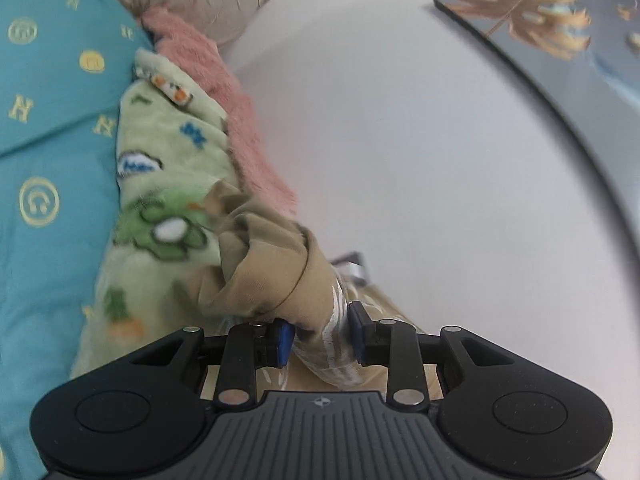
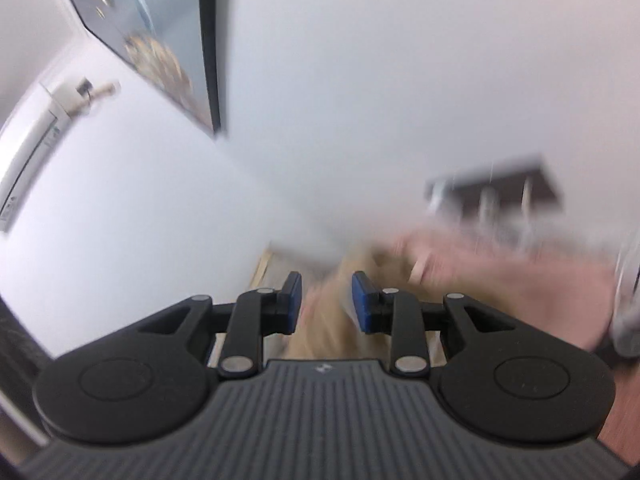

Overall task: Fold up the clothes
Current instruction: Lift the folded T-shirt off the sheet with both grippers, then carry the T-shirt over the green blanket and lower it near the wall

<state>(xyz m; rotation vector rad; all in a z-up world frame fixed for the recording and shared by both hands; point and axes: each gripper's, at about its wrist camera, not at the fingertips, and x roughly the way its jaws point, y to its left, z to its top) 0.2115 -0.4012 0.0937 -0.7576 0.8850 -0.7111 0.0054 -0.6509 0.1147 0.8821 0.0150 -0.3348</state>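
Gripping the tan garment with both grippers, left and right, pads pinching cloth; we hold it lifted clear of the pile, likely to spread it.

Framed leaf picture on white wall

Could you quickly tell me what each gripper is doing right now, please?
Left gripper: jaws closed on the tan fabric garment with white stripes.
Right gripper: blurred tan cloth between the jaws; grip cannot be told.
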